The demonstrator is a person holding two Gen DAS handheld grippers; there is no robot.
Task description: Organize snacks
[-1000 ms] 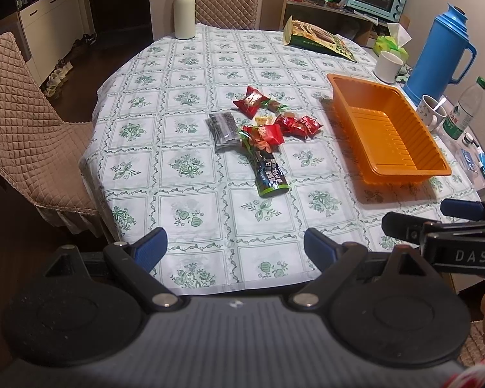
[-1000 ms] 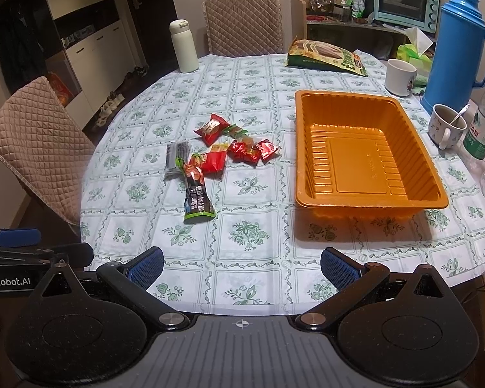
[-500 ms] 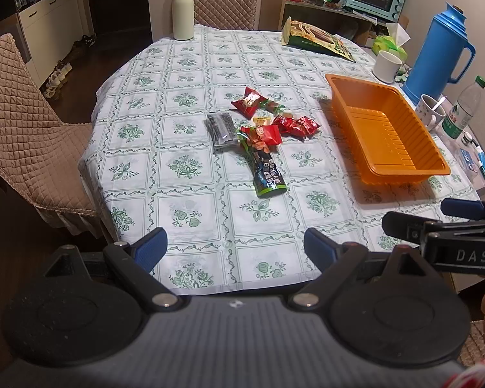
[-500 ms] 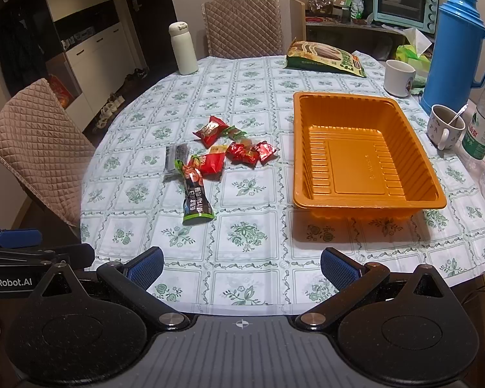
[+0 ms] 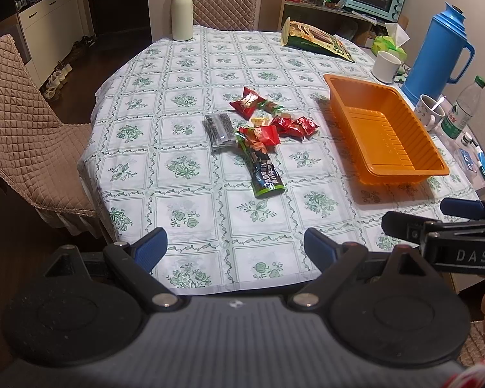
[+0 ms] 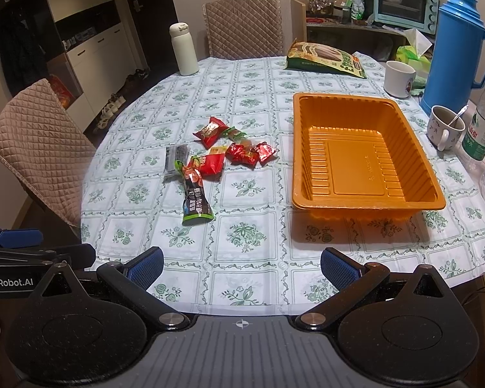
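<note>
A pile of snack packets lies mid-table: a long dark-and-green packet [image 5: 264, 174] [image 6: 195, 201], a grey-black packet [image 5: 220, 128] [image 6: 175, 158], red packets [image 5: 249, 102] [image 6: 211, 131] and small red candies [image 5: 296, 126] [image 6: 252, 153]. An empty orange tray [image 5: 435, 165] [image 6: 365, 205] stands to their right. My left gripper [image 5: 236, 247] is open and empty over the table's near edge. My right gripper [image 6: 242, 266] is open and empty, also at the near edge, and shows in the left wrist view [image 5: 436, 223].
A white bottle [image 6: 183, 49] and a large green snack bag [image 6: 326, 56] stand at the far side. A blue thermos [image 6: 456, 48], two cups [image 6: 444, 126], a water bottle [image 6: 483, 123] crowd the right. Padded chairs [image 5: 26, 123] stand left and behind.
Both grippers have drifted slightly back and up, so the snacks and tray sit a touch higher in view. Nothing on the table has moved.
</note>
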